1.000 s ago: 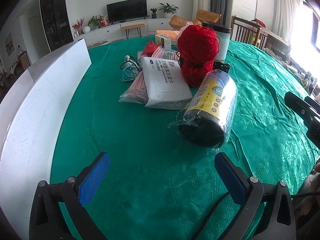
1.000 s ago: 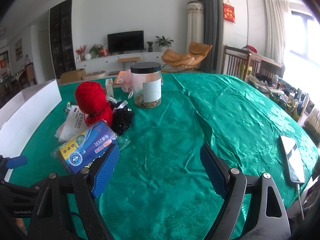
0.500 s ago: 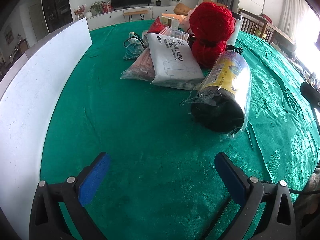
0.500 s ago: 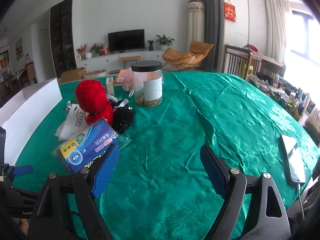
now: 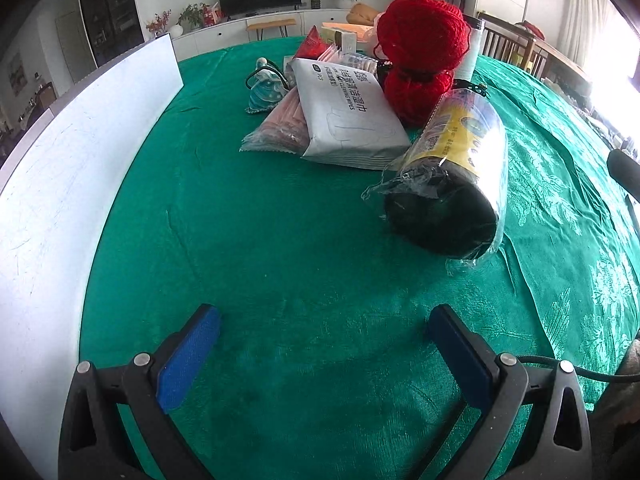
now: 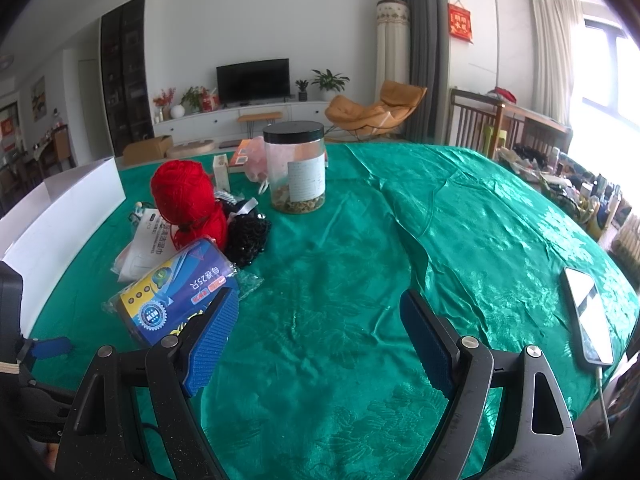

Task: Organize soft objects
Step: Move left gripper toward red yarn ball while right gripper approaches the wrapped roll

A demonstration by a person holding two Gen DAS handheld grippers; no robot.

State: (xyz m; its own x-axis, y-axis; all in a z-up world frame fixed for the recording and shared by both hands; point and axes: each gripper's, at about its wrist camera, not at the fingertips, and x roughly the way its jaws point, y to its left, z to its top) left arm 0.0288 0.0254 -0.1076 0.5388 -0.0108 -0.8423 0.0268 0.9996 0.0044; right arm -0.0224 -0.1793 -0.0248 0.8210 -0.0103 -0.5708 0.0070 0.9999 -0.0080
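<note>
Both claws, the left gripper (image 5: 320, 334) and the right gripper (image 6: 318, 328), gape wide and empty. One red yarn ball (image 5: 420, 50) (two-lobed) sits just behind one plastic-wrapped black bag roll (image 5: 452, 176) and beside one white wipes pack (image 5: 344, 116).

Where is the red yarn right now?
The red yarn sits on the green table at the far end of the pile, behind the white wipes pack. In the right wrist view it is left of the jar.

Both wrist views low, facing forward, sharing yarn (image 5: 420, 40) pile
</note>
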